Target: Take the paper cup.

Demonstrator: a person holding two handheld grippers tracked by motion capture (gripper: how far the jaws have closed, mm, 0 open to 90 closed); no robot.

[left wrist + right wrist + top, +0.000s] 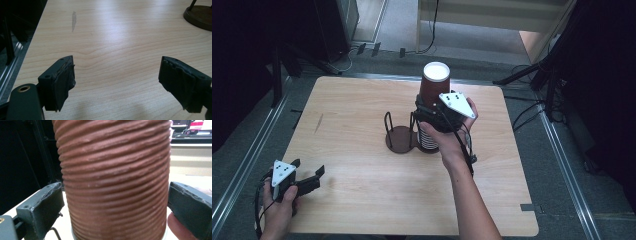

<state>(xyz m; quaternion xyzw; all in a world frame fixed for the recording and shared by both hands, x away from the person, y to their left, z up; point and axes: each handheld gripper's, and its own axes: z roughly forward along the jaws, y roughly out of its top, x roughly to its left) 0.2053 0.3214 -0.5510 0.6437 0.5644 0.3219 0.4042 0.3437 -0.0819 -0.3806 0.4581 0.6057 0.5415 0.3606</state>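
1. Near the far middle of the tabletop (362, 165): a brown ribbed paper cup (434, 82), topmost of a stack of cups (428, 137) standing in a dark wire cup holder (402, 135).
2. Around that cup, the right tool (432, 112), jaws either side of the ribbed wall as seen in the right gripper view (112, 182); left jaw close against the wall, right jaw with a narrow gap, so apparently spread and not yet clamped, or only lightly closing.
3. At the near left corner of the tabletop, the left tool (309, 180), jaws wide apart over bare wood, gripping nothing; in the left gripper view, only the holder's round base (200, 15) at far right.
4. Probable step: taking the top cup off the stack, or seating it on. Best done by squeezing gently, since thin paper likely dents; keeping the jaws level across the widest line of the wall; pulling or pressing straight along the stack's axis to avoid tilting the cups below or dragging the holder.
5. Cup upright, long axis vertical, white mouth upward, narrower base down into the stack.
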